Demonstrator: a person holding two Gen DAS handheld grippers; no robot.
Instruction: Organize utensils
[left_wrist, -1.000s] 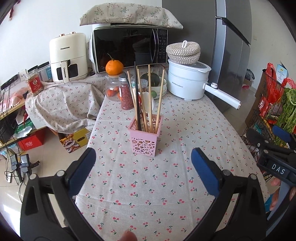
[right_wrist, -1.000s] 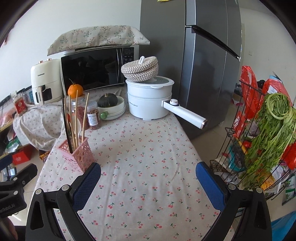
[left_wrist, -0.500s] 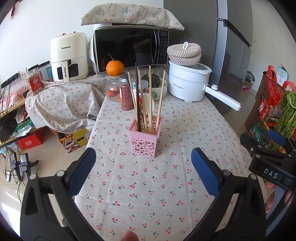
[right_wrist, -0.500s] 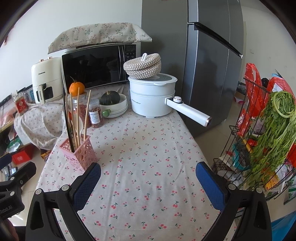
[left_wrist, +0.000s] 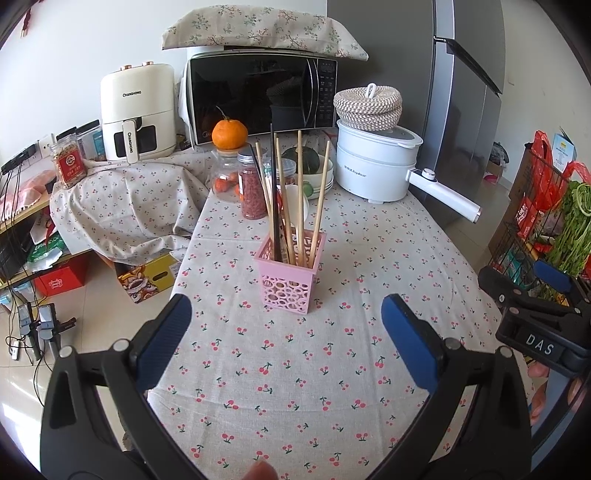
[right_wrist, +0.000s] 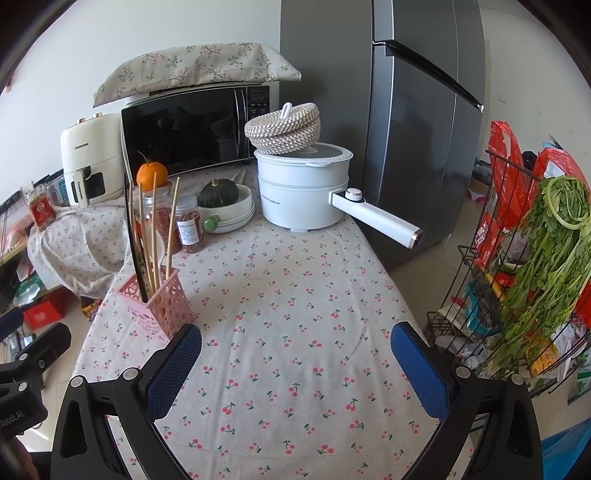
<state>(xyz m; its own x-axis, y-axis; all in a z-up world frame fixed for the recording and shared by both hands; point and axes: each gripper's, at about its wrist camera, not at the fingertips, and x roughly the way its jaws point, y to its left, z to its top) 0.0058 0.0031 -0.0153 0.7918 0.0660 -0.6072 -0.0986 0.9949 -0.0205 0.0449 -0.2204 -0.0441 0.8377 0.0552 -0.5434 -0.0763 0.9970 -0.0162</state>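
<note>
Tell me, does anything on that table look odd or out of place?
Only small things: an orange is perched on a jar's lid, and a woven basket sits atop the white pot. The chopsticks lean unevenly in the pink holder. Nothing spilled or broken.

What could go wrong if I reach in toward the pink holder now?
The chopsticks lean loosely in the light pink holder; a nudge from the open left gripper could tip it over. Glass jars stand close behind it, so an overshoot might knock them. The right gripper, also open and empty, has the holder near its left finger and could clip it.
</note>
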